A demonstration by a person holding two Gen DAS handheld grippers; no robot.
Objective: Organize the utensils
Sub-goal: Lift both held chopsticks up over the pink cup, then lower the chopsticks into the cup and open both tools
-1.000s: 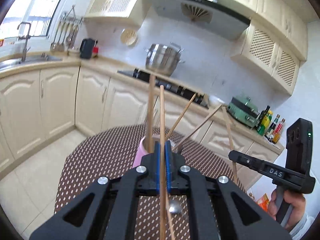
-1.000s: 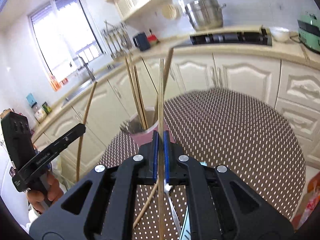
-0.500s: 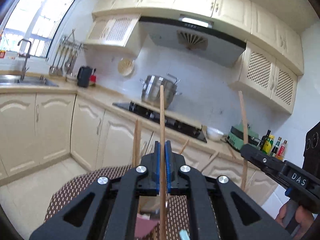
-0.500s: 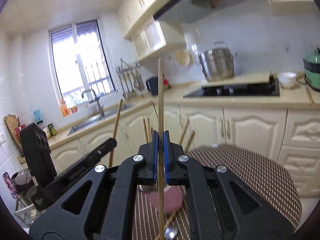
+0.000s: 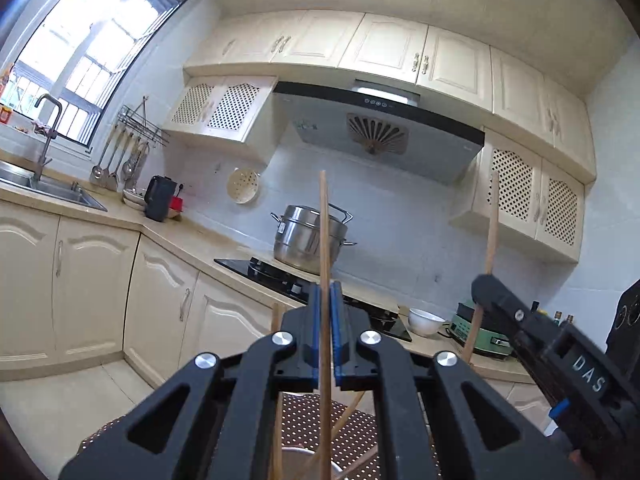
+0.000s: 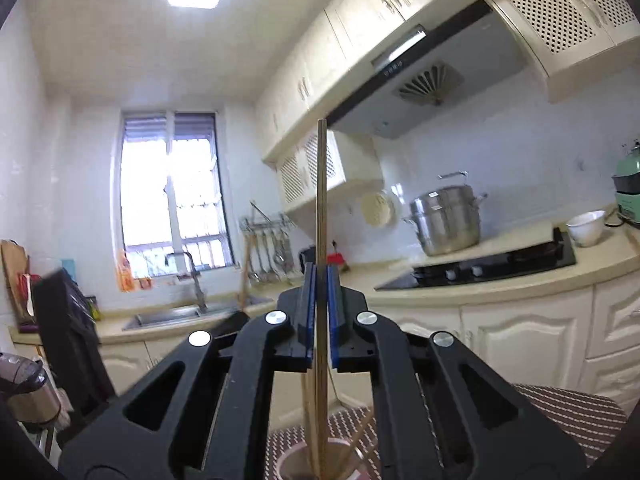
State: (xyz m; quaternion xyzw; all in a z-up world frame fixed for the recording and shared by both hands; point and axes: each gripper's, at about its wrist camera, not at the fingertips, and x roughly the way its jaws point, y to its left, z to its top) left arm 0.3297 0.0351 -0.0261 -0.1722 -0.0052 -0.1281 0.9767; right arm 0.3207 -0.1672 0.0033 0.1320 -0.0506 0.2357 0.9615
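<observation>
My left gripper [image 5: 325, 292] is shut on a wooden chopstick [image 5: 324, 232] that stands upright, its lower end reaching the pink cup [image 5: 296, 458] at the bottom edge. My right gripper [image 6: 320, 276] is shut on another wooden chopstick [image 6: 321, 184], also upright, its lower end over the cup [image 6: 320, 460], which holds several chopsticks. The right gripper [image 5: 486, 280] also shows in the left wrist view, gripping its chopstick [image 5: 491, 224]. The left gripper's body [image 6: 68, 320] shows blurred in the right wrist view.
The cup stands on a round table with a brown dotted cloth [image 6: 568, 408]. Behind are cream kitchen cabinets, a sink [image 5: 44, 188], a black stove [image 5: 280, 276] with a steel pot [image 5: 308, 240], a white bowl [image 5: 426, 320] and a green appliance [image 5: 480, 340].
Both grippers have tilted upward and risen, so the table and cup dropped to the bottom of both views. Each still grips its chopstick, now upright over the cup.
</observation>
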